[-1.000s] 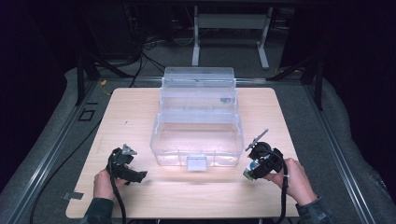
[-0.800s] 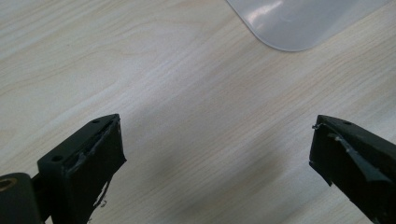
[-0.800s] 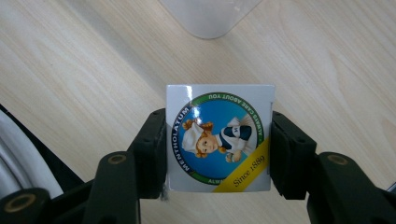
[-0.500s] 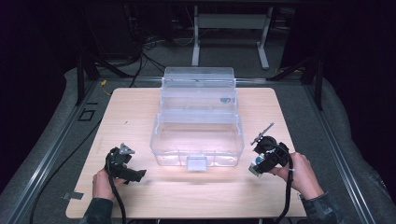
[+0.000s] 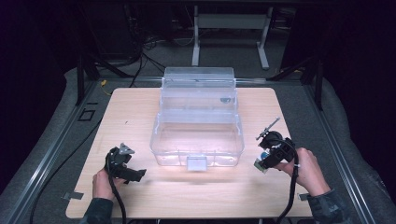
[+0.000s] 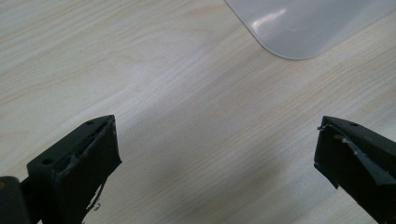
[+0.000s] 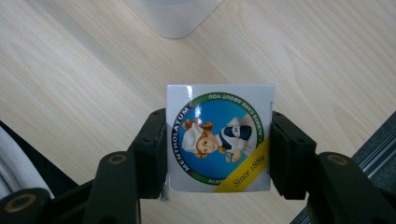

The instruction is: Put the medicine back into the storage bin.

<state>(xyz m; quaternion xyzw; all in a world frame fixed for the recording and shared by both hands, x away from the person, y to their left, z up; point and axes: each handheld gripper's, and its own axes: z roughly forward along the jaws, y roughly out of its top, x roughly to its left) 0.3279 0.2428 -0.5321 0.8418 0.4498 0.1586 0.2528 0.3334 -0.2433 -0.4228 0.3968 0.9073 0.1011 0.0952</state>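
Observation:
A clear plastic tiered box (image 5: 198, 123) stands open in the middle of the wooden table (image 5: 130, 107), with a latch at its front. My right gripper (image 5: 262, 163) hovers just right of the box's front corner, shut on a small white Mentholatum box (image 7: 219, 137) with a blue round label; both black jaws press its sides. My left gripper (image 5: 135, 175) rests low over the table at the front left, jaws wide apart with bare wood between them (image 6: 217, 154). A rounded corner of the clear box (image 6: 303, 23) appears at the top of the left gripper view.
The table's right edge and a metal rail (image 7: 373, 154) lie close under the right gripper. Grey padded floor (image 5: 345, 135) surrounds the table. A white stand (image 5: 231, 28) and cables sit behind it in the dark.
The right gripper with the small white box has shifted a little to the right and upward, away from the clear box. The left gripper has kept still.

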